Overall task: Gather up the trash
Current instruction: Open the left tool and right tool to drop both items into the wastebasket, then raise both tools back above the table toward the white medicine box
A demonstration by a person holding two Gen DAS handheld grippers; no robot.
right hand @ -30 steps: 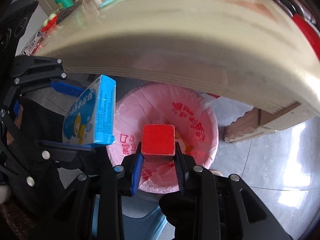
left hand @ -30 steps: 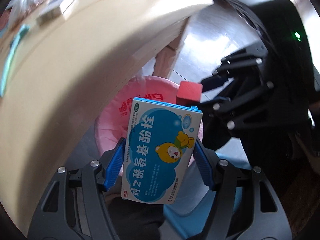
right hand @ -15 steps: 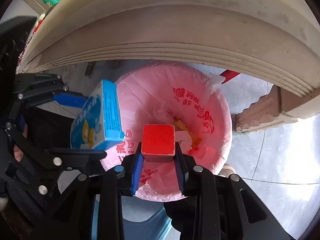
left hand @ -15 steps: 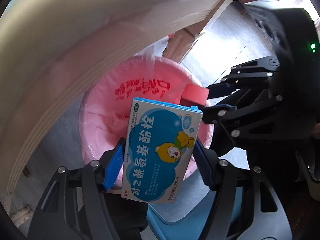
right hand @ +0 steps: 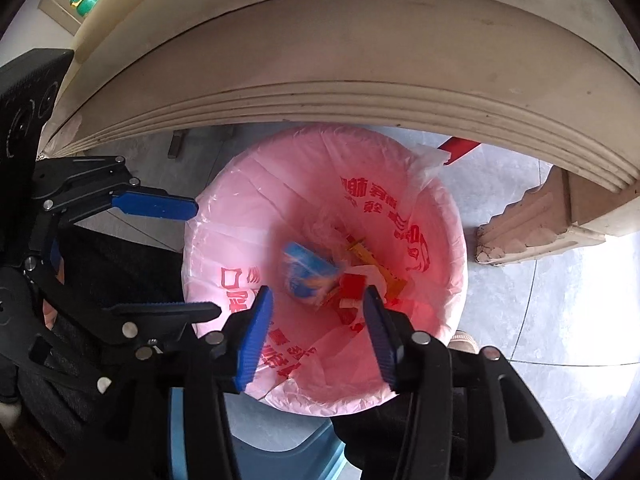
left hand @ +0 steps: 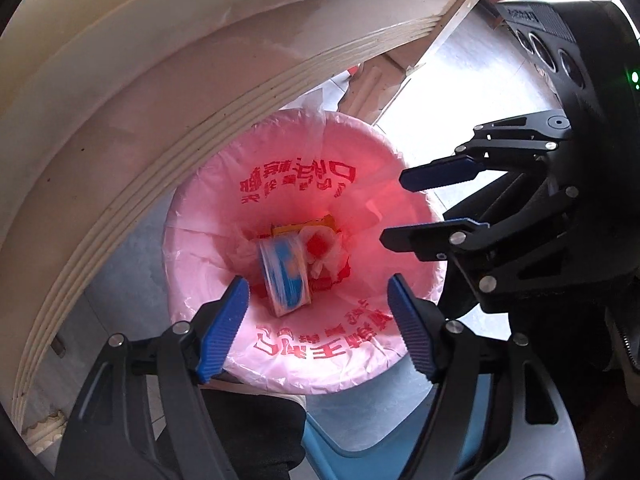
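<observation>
A bin lined with a pink bag (left hand: 360, 148) stands on the floor under the table edge; it also shows in the right wrist view (right hand: 248, 208). The blue medicine box (left hand: 284, 276) lies blurred inside it, also seen in the right wrist view (right hand: 308, 276). The red block (right hand: 354, 285) lies beside it among wrappers (left hand: 320, 244). My left gripper (left hand: 318, 328) is open and empty above the bin's near rim. My right gripper (right hand: 318, 332) is open and empty above the bin, and shows at the right in the left wrist view (left hand: 436, 204).
The cream table edge (left hand: 160, 92) curves over the bin's far side (right hand: 360, 64). A carved table leg (right hand: 532, 220) stands on the grey tiled floor at the right. A blue plastic stool (left hand: 360, 440) is below the bin. A green bottle (right hand: 86, 0) sits on the table far left.
Both grippers have opened. The blue medicine box and the red block have dropped from them into the pink-lined bin.
</observation>
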